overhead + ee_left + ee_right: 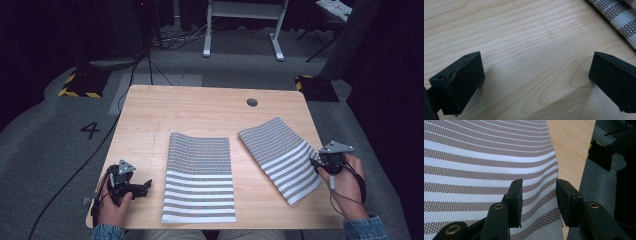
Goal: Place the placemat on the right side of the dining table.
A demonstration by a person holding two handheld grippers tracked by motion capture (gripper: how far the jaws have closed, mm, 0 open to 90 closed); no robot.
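Striped mat (280, 157) lies skewed at the table's (200, 107) right side, its edge lifted between the right gripper's (539, 195) jaws; they stand part open, pads not pressing it. Second mat (199, 177) lies flat at the centre front. Left gripper (536, 75) sits low over bare wood at the front left corner, jaws spread wide, nothing between them.

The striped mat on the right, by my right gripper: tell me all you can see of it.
The right mat is a woven mesh rectangle, grey-brown and white striped. It lies at a slant on the table, apart from the other mat, and its right edge curls up. The right gripper straddles that edge with its jaws open and not pressing.
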